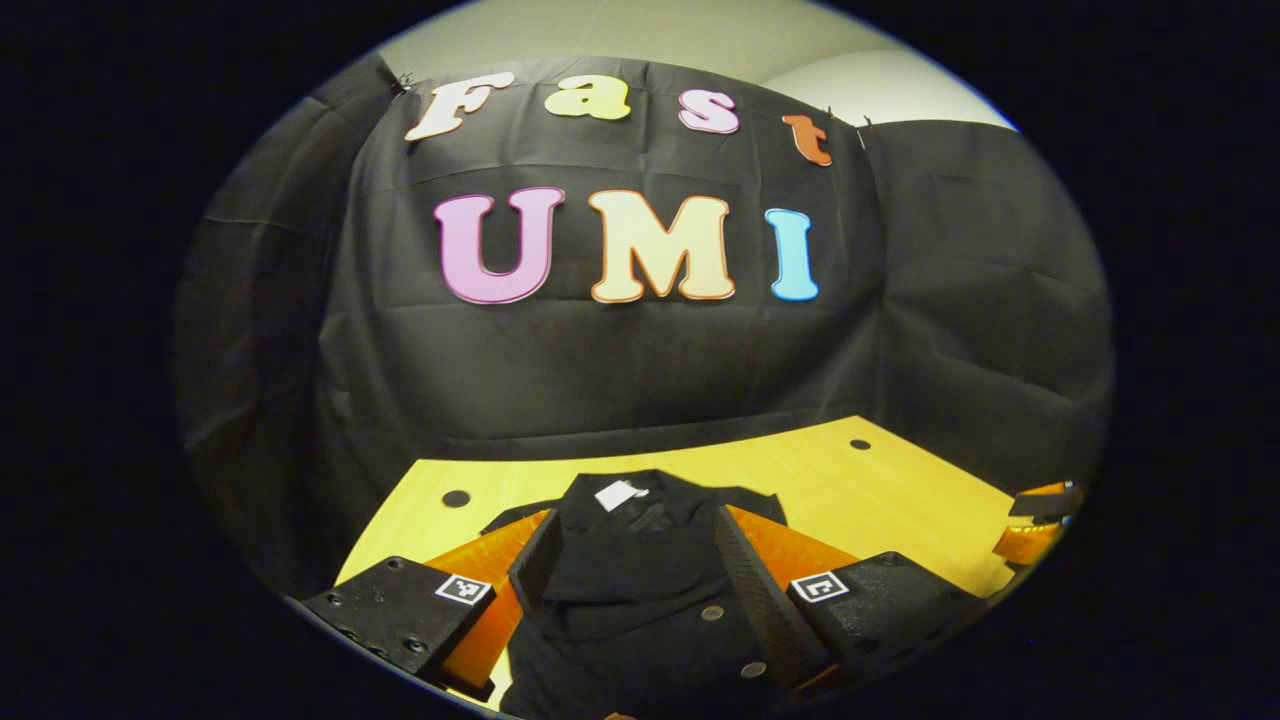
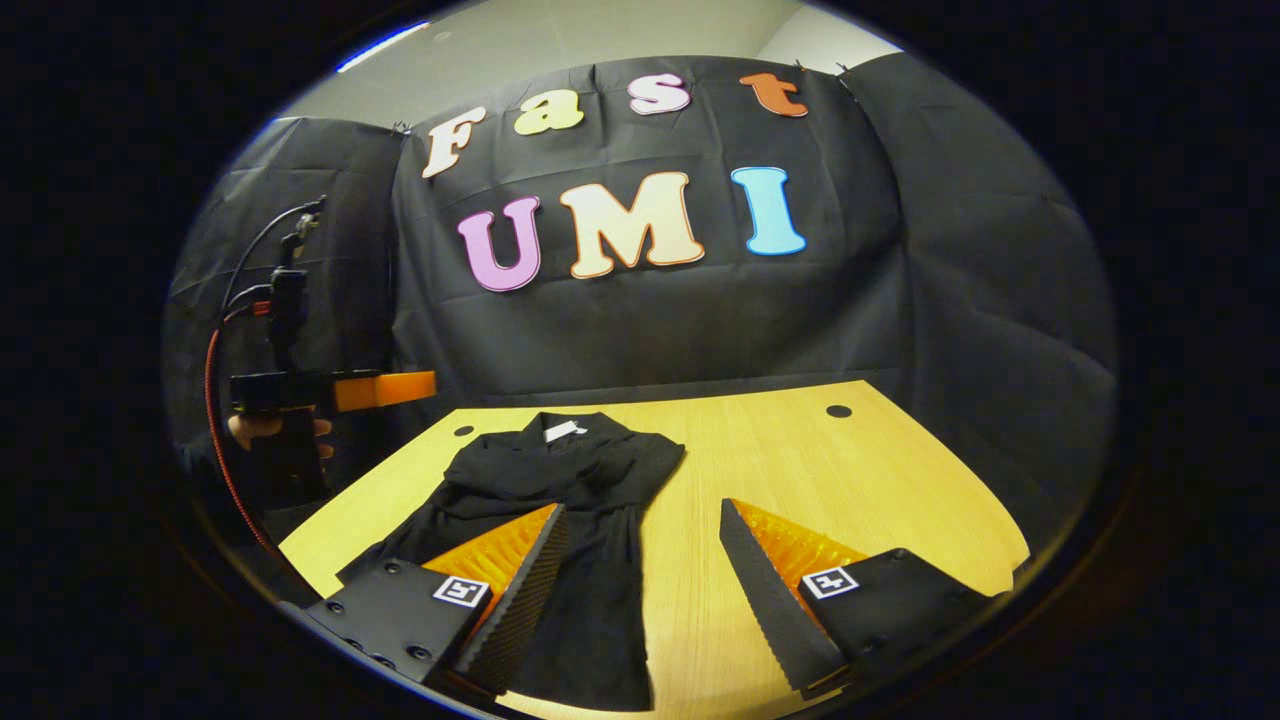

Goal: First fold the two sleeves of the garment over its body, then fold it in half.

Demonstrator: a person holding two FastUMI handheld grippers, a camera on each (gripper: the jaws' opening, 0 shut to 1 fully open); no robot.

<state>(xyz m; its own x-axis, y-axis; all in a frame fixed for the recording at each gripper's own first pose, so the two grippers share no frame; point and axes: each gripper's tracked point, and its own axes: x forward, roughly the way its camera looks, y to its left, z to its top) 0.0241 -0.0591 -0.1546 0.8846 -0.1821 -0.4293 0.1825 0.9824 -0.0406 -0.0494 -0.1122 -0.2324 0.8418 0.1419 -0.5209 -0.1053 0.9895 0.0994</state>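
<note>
A black garment [image 2: 560,520] lies flat on the wooden table [image 2: 830,480], its collar end toward the booth's back wall and a small white label [image 2: 562,431] showing at the neck. Both sleeves are folded in across the body, leaving a narrow, long shape. Round buttons [image 1: 712,612] run down its front, and the hem lies nearest the front edge.

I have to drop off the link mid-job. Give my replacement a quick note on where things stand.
Left gripper: open, over the garment's buttoned front.
Right gripper: open, holding nothing, one finger over the garment's right edge, the other over bare table.
Garment: dark, flat on the wooden table, collar tag toward the booth wall.
Done: both sleeves look folded over the body.
Left: fold it in half.
</note>
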